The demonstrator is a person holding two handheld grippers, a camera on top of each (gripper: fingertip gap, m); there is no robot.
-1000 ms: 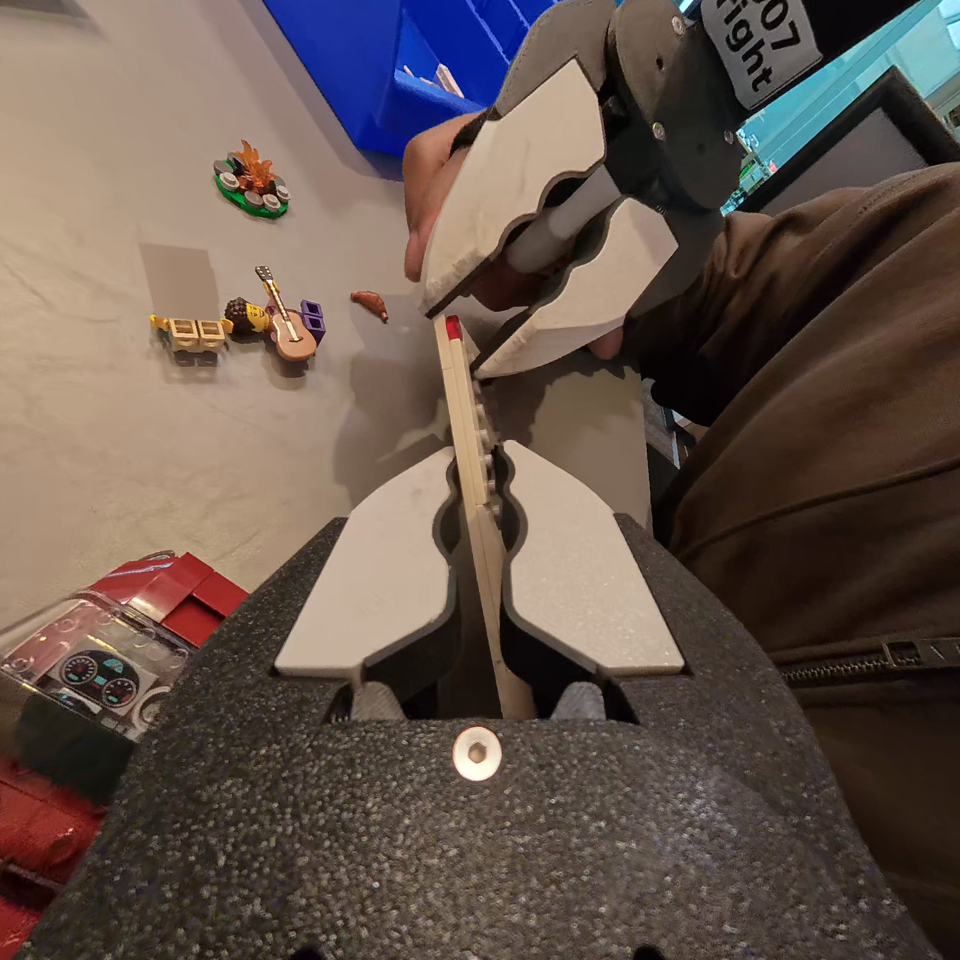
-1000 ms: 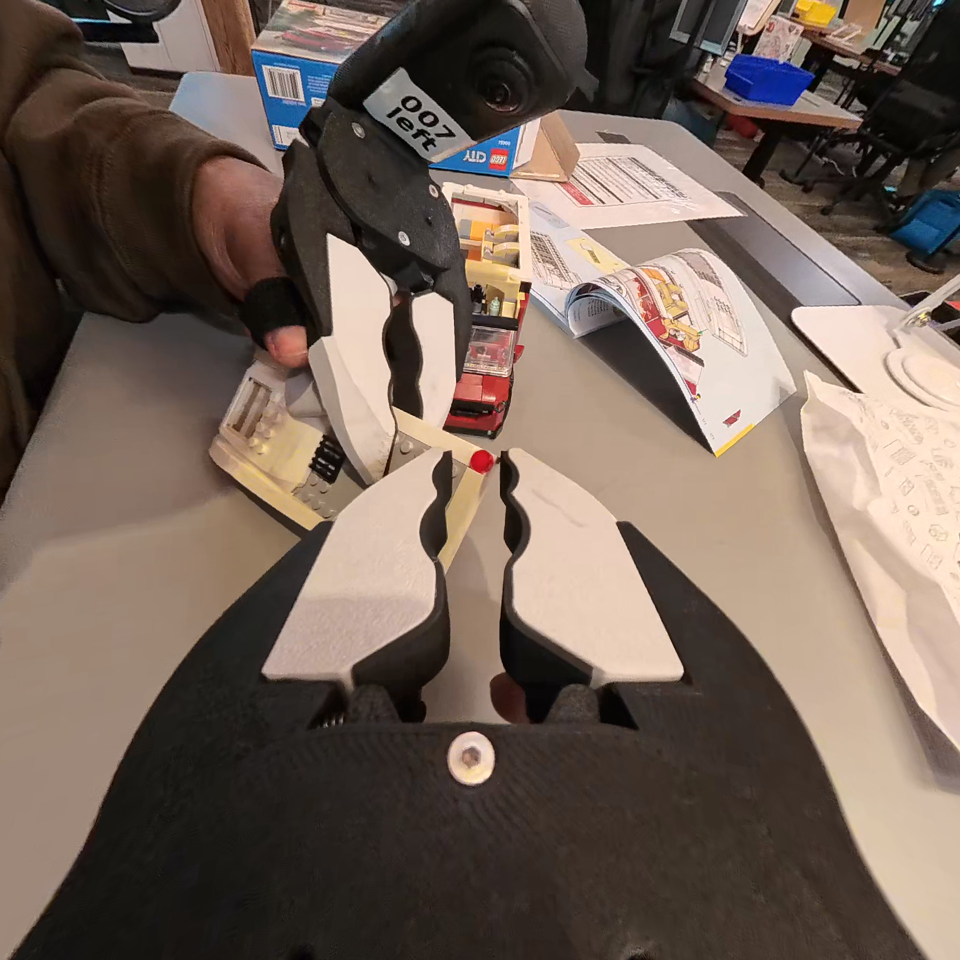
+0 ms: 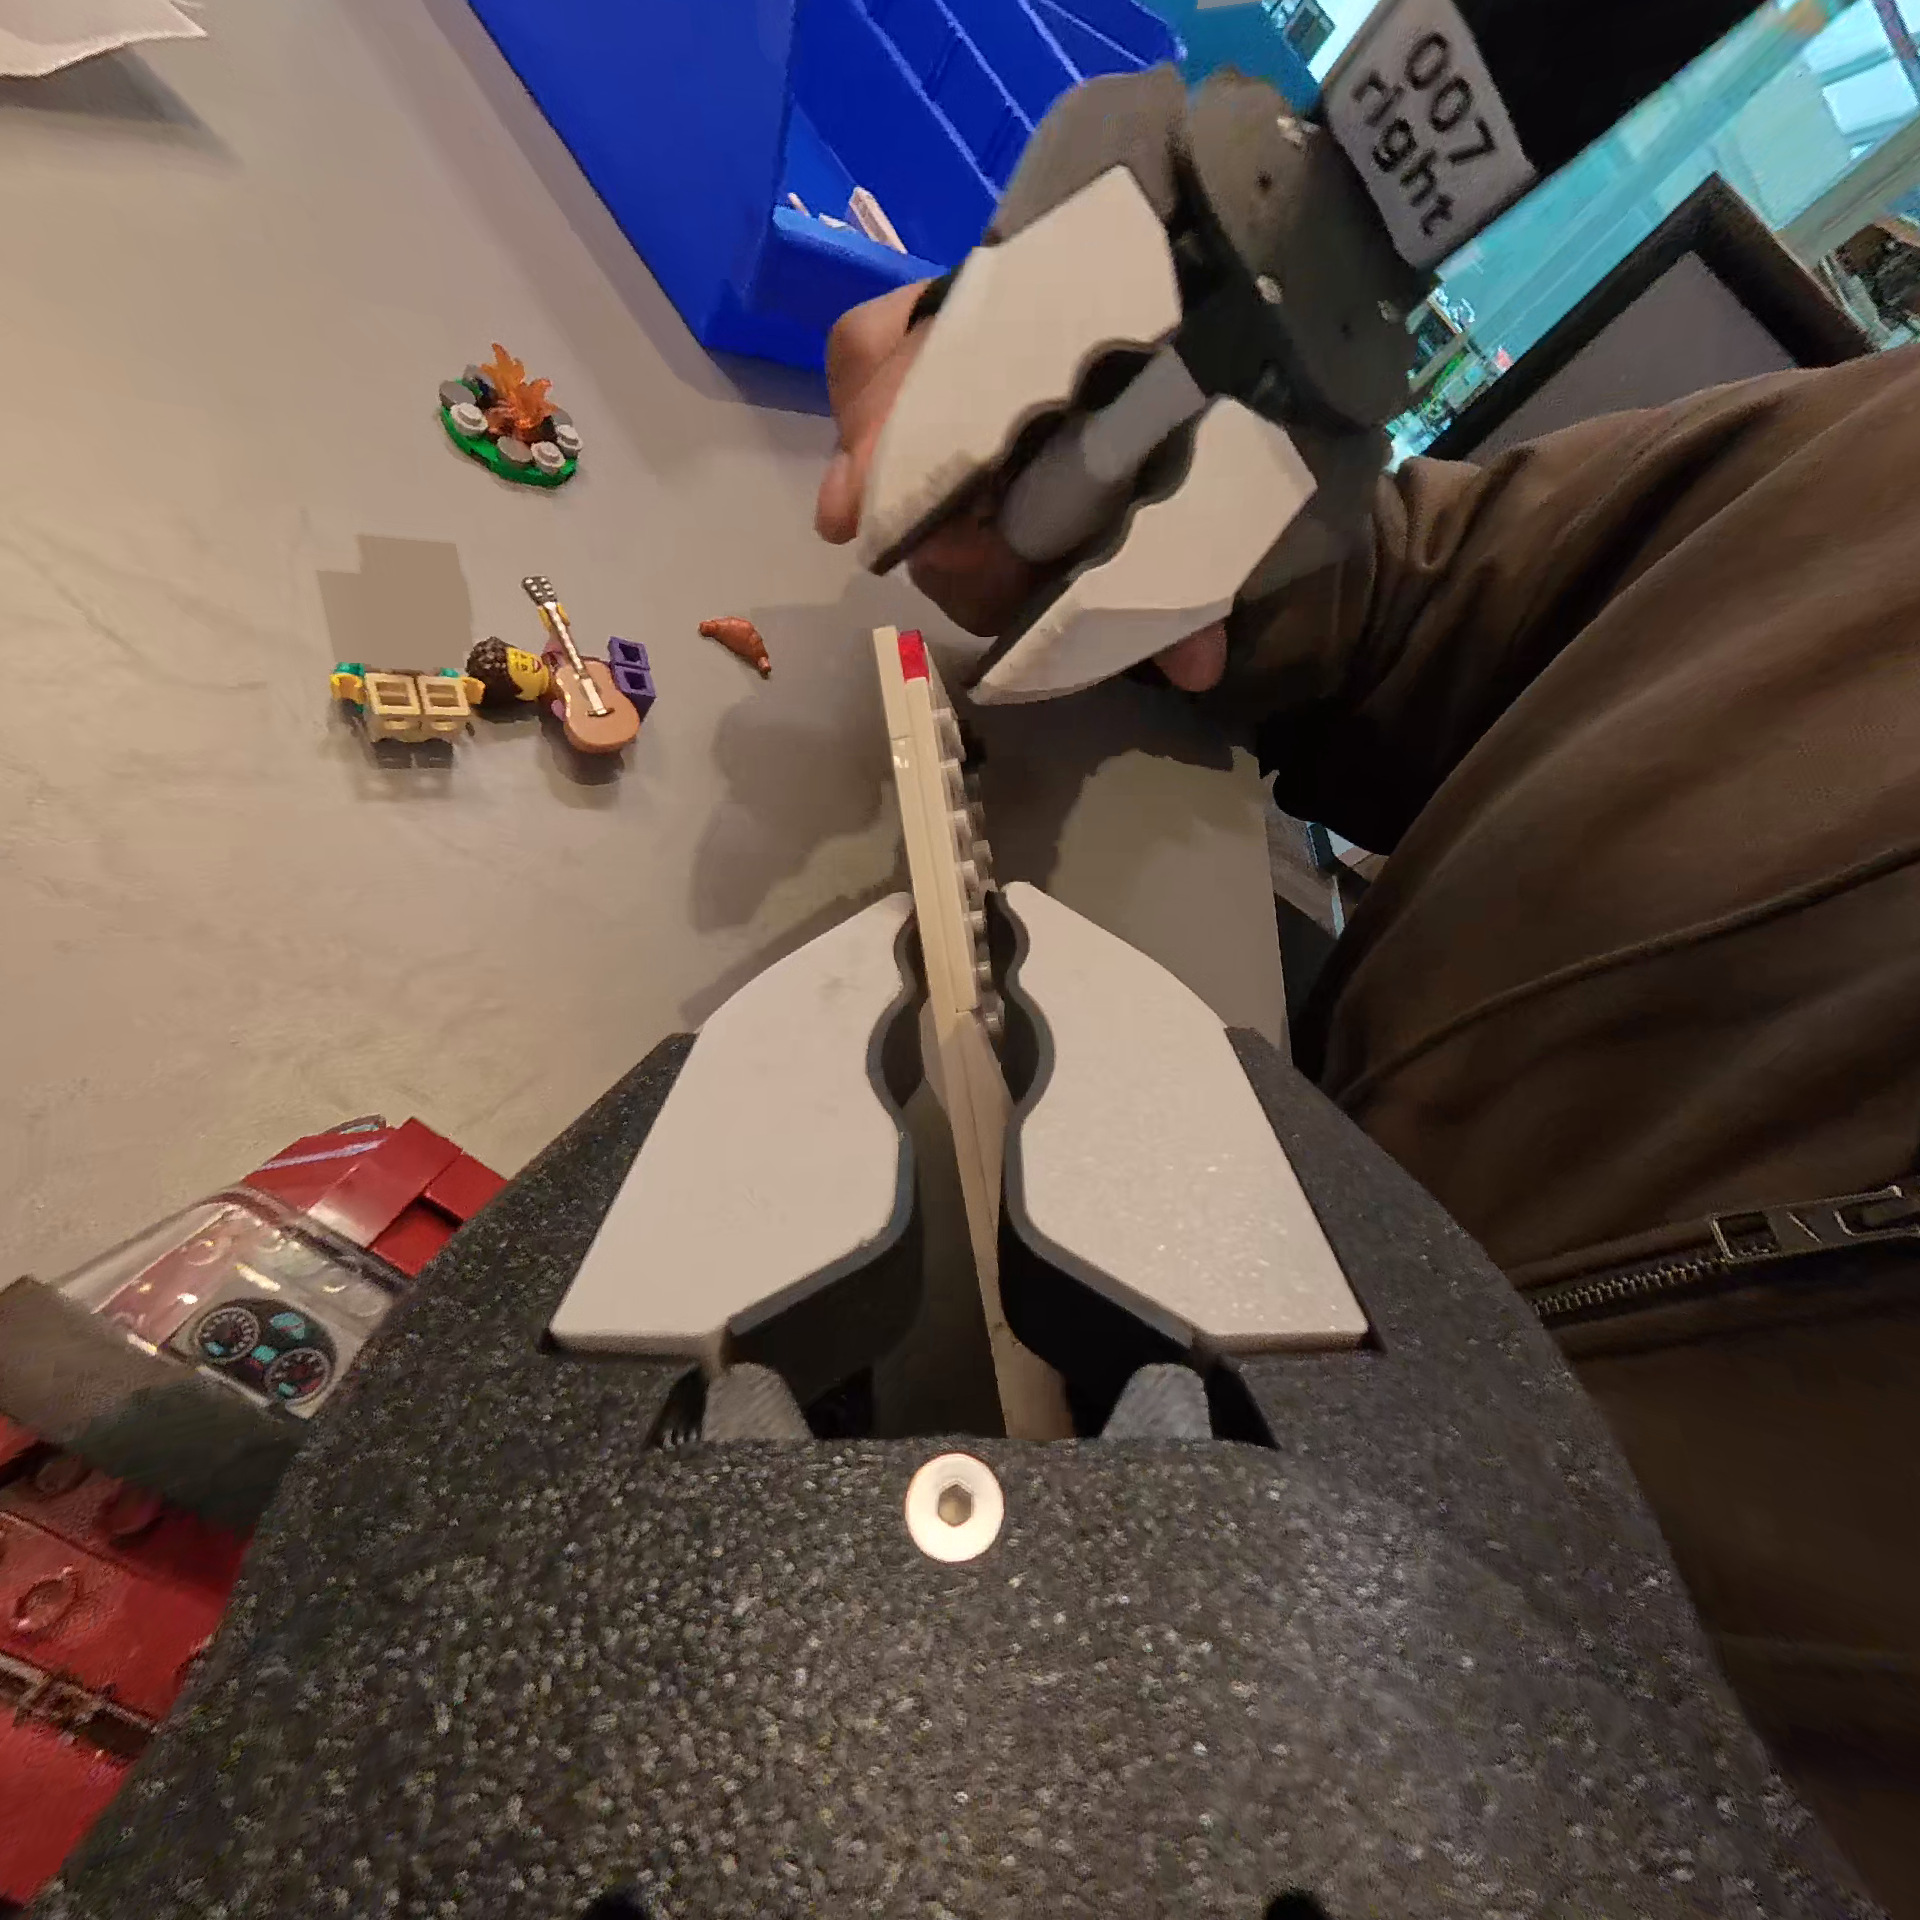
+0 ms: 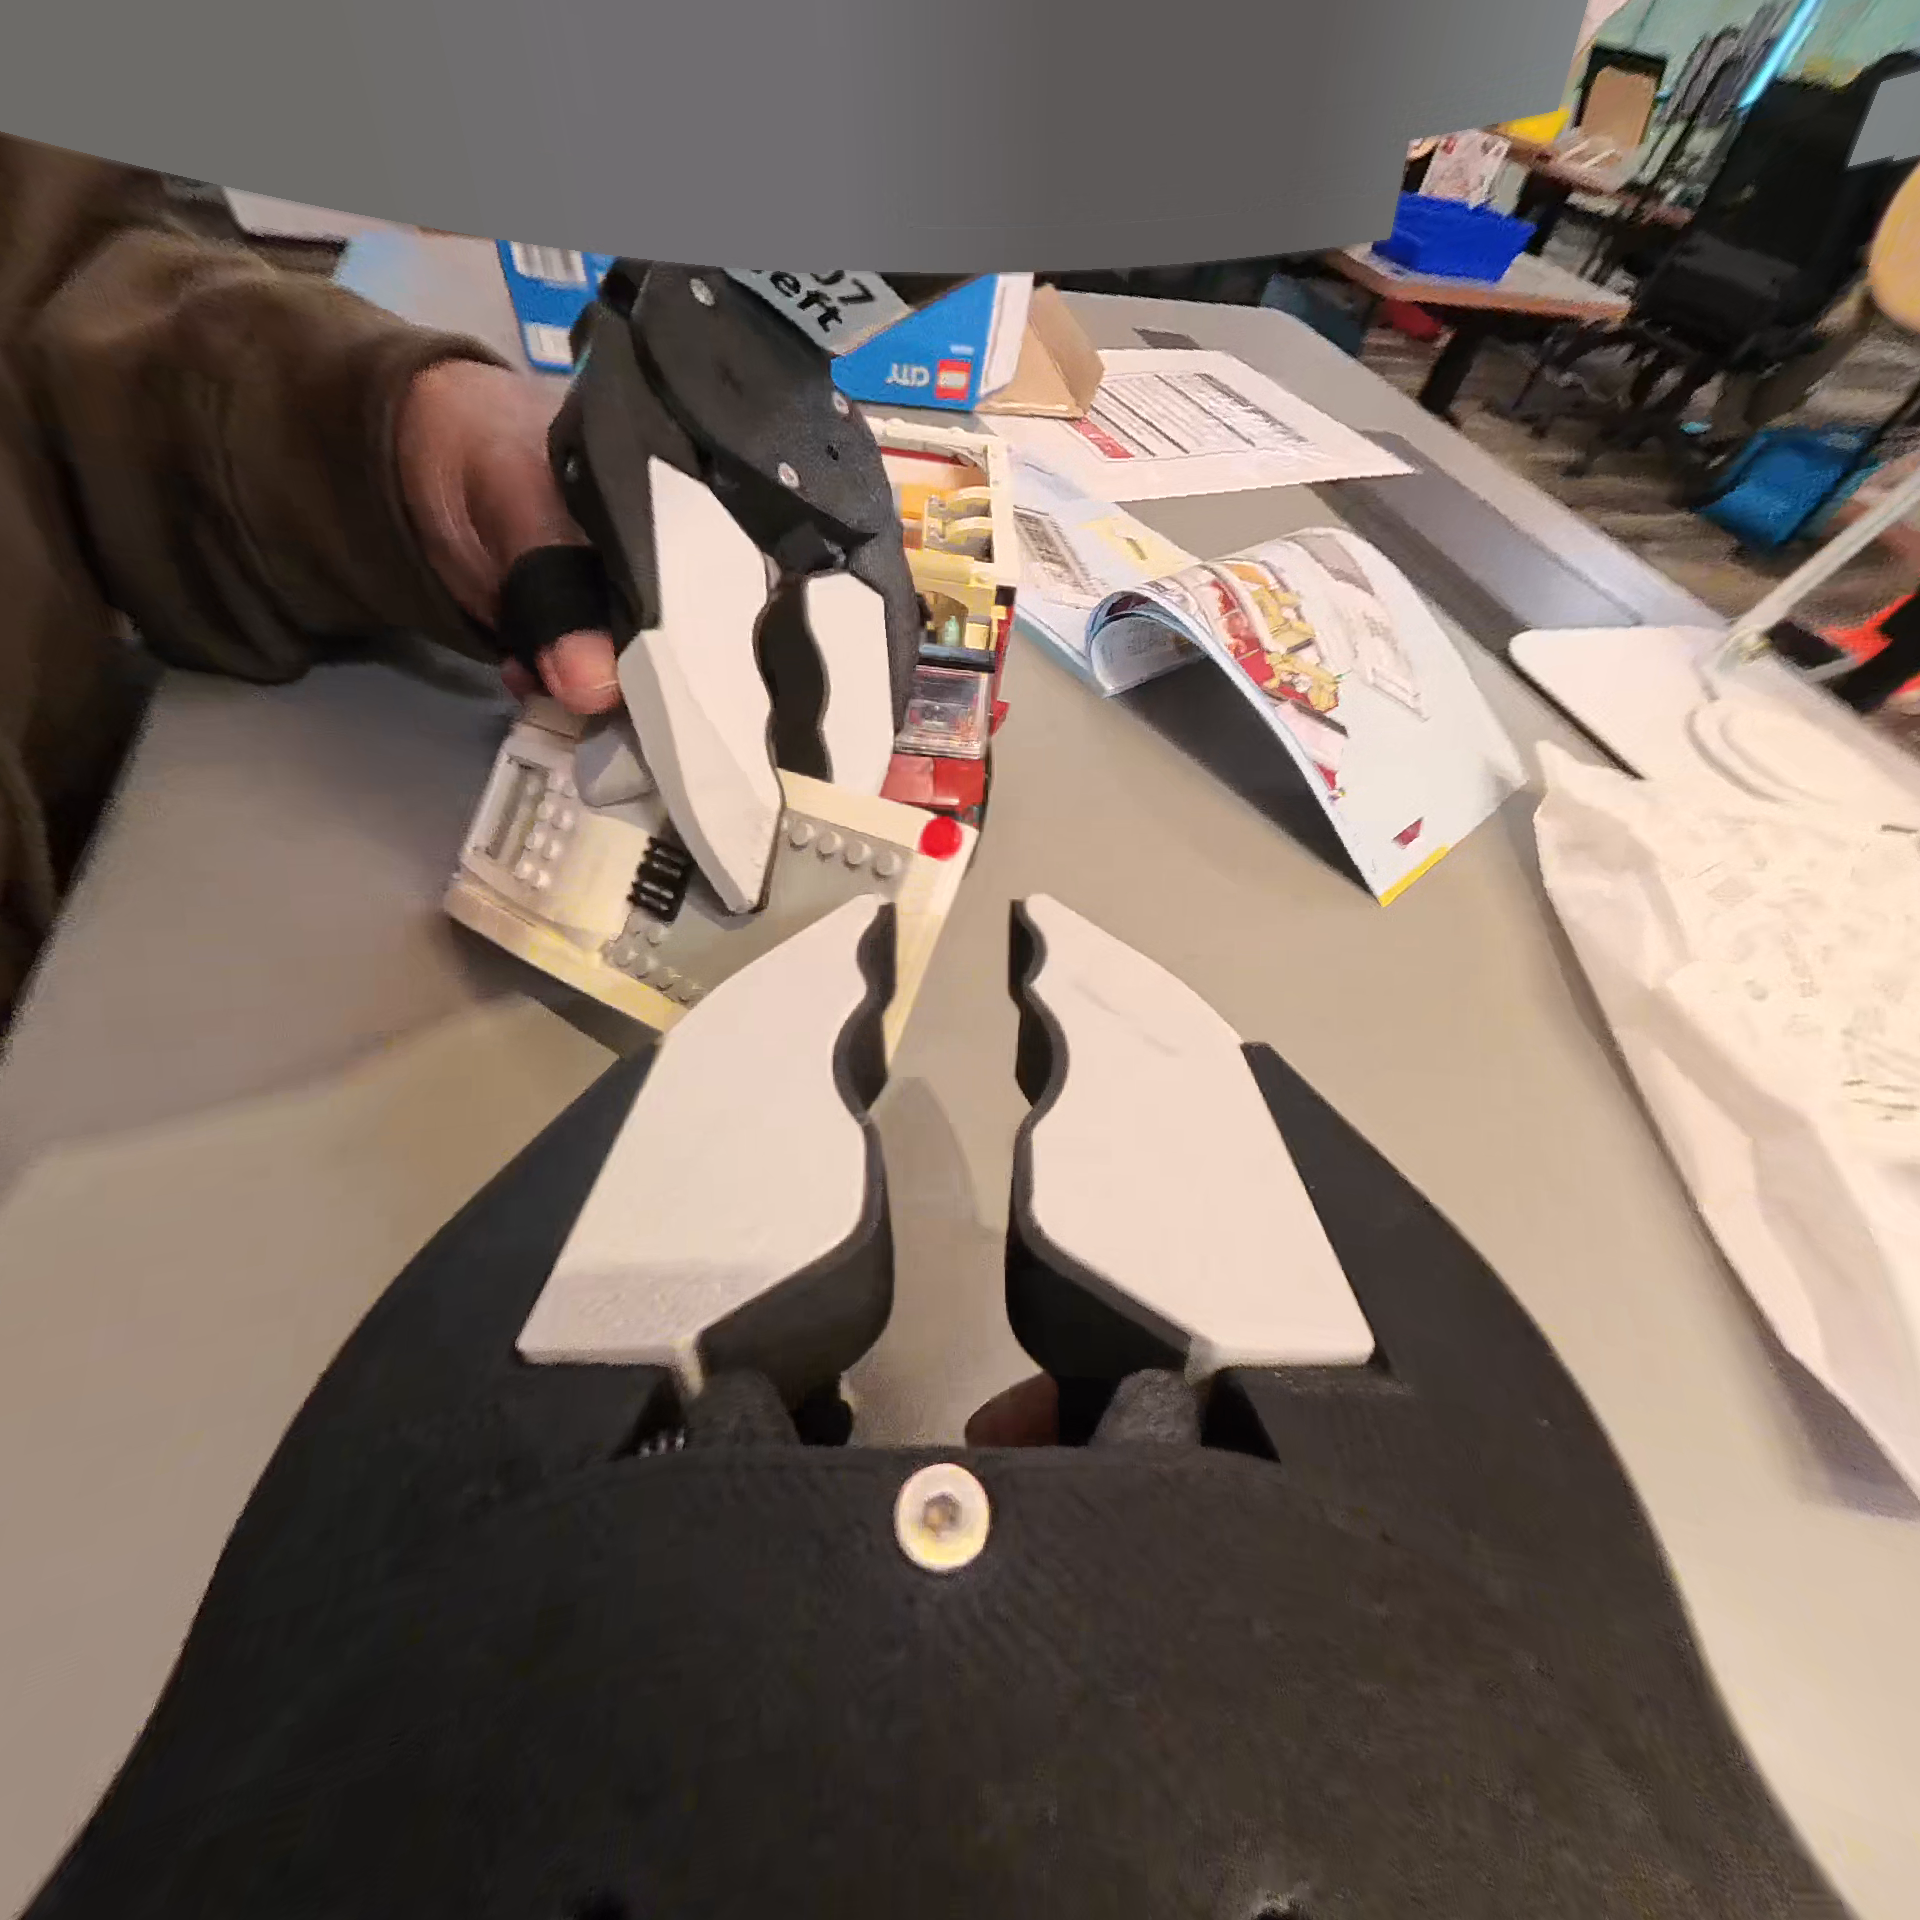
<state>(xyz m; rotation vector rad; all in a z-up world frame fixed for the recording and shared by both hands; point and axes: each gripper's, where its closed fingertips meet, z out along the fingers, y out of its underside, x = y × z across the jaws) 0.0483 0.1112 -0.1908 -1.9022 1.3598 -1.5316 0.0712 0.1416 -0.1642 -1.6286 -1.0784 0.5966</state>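
Fingers of the left gripper (image 3: 961, 914) pinch a cream toy-brick plate assembly (image 3: 935, 831) edge-on, its red stud (image 4: 940, 837) outermost. The right gripper (image 4: 951, 914) hangs spread and bare just beside it, above the grey table (image 4: 1247, 987).
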